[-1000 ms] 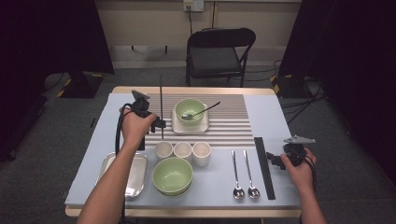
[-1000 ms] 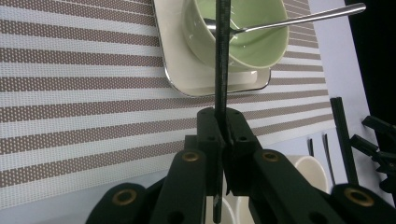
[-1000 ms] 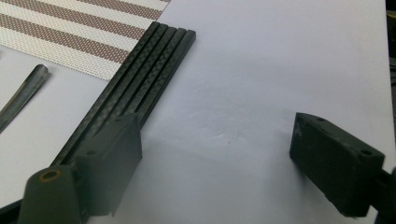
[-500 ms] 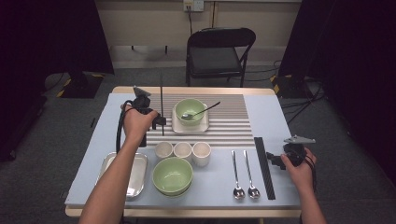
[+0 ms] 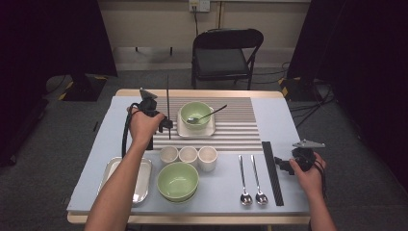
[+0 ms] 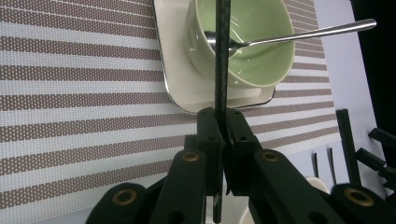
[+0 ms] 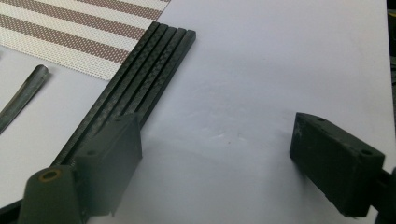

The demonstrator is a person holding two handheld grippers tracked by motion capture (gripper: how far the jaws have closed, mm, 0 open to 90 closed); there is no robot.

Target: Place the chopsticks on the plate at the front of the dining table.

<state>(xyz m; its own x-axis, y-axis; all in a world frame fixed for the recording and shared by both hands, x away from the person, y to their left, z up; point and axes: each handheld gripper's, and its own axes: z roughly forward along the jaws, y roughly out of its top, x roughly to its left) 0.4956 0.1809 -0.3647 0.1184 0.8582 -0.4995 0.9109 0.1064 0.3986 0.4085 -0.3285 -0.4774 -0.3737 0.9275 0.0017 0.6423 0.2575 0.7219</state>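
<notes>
Left gripper (image 6: 223,133): jaws pinched tight on one black chopstick (image 6: 221,70), pads pressing it from both sides partway up its length. Seen from the high view, left gripper (image 5: 161,122) held over the left edge of the striped placemat (image 5: 231,132), chopstick (image 5: 168,103) upright, thin and straight, one end rising well above the hand, a short end poking out below the jaws. Matte black, square-edged, fine weave texture along the shaft.

Right gripper (image 7: 215,158): jaws spread wide, nothing between the pads, bare table (image 7: 261,79) showing in the gap. Left jaw resting at or just over the near end of a row of black chopsticks (image 7: 154,60) lying flat side by side; contact not clear. In the high view, right gripper (image 5: 288,164) low at the right side of the table, just beside that same dark row (image 5: 272,171).

Just beyond the held chopstick: pale green bowl (image 6: 247,42), glossy, round, seated on a cream square plate (image 6: 180,81) with rounded corners; steel spoon (image 6: 299,35) leaning in the bowl, handle sticking out over the rim. Placemat woven, white and brown bands.

Near edge, high view: three small white cups (image 5: 188,155) in a row, second green bowl (image 5: 178,181), metal tray (image 5: 142,175), two steel spoons (image 5: 251,180) lying parallel. Table cover smooth, pale blue-grey.
</notes>
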